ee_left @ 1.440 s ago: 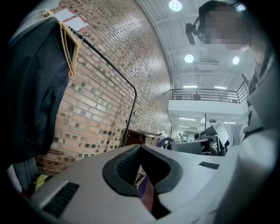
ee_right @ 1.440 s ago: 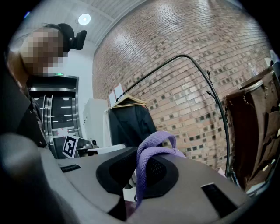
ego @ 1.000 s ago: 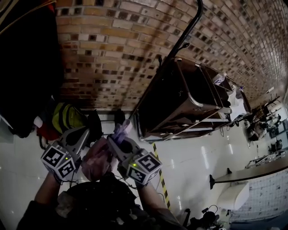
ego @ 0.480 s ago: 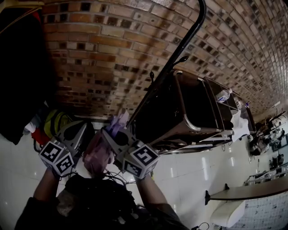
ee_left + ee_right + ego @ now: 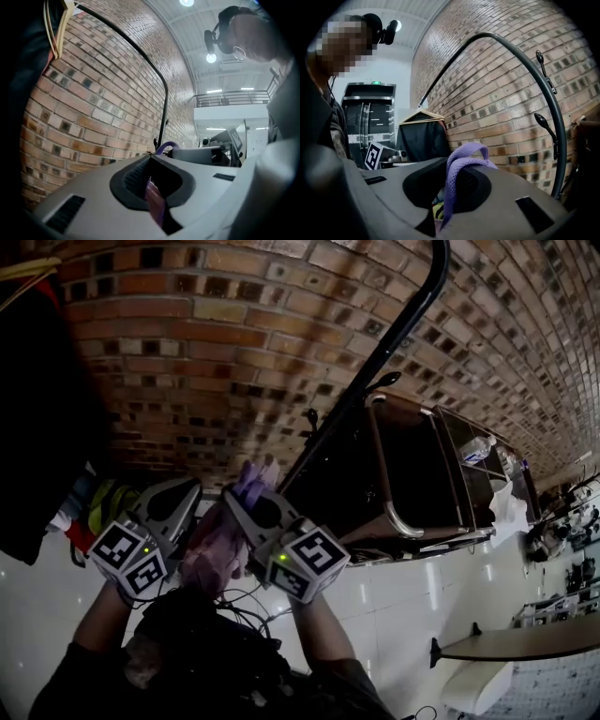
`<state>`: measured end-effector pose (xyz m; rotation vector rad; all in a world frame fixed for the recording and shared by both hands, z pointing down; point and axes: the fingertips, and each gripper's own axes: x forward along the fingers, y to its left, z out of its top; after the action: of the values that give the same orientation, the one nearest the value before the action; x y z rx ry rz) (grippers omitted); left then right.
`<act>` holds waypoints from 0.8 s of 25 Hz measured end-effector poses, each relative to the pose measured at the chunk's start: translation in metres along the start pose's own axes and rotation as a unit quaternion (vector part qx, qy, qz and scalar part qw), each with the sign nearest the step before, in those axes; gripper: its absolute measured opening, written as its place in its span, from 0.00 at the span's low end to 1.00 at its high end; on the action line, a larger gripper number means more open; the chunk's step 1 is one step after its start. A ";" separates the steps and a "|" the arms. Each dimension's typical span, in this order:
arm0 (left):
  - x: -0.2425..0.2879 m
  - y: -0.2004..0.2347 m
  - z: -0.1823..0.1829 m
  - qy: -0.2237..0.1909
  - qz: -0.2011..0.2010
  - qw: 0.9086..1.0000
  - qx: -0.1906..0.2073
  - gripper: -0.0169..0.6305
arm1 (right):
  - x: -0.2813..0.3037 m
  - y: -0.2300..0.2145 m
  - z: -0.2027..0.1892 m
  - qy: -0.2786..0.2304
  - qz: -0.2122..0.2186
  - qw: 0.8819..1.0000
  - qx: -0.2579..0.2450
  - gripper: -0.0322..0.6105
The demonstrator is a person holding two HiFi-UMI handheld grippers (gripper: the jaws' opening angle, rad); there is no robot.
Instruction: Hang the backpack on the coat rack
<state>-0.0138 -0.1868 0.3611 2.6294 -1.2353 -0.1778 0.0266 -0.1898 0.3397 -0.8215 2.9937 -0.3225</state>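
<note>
Left tongs (image 5: 187, 493) and right tongs (image 5: 242, 498), pinching the backpack (image 5: 214, 557), have neared the coat rack (image 5: 375, 362).

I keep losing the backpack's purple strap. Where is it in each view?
Head view: purple strap sits left of centre, low against the brick wall.
Left gripper view: a small loop at centre, by the pole's foot.
Right gripper view: lower centre, looping up out of the jaws.
Shared landmark: the black coat rack pole.
</note>
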 end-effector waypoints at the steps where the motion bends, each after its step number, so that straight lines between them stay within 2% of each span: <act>1: 0.007 0.005 0.001 0.002 -0.003 1.000 0.004 0.06 | 0.004 -0.006 0.001 0.002 -0.003 1.000 -0.002 0.14; 9: 0.062 0.040 0.014 0.004 -0.027 1.000 0.014 0.06 | 0.032 -0.060 0.028 -0.006 -0.022 1.000 0.014 0.14; 15: 0.098 0.060 0.034 0.005 -0.036 0.999 0.020 0.06 | 0.046 -0.095 0.067 -0.028 -0.038 0.999 -0.004 0.14; 20: 0.128 0.060 0.055 -0.003 -0.066 0.997 0.037 0.06 | 0.052 -0.125 0.096 -0.045 -0.059 0.997 -0.011 0.14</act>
<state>0.0117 -0.3315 0.3222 2.7769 -1.0906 -0.1664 0.0514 -0.3393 0.2734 -0.9907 2.8778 -0.2472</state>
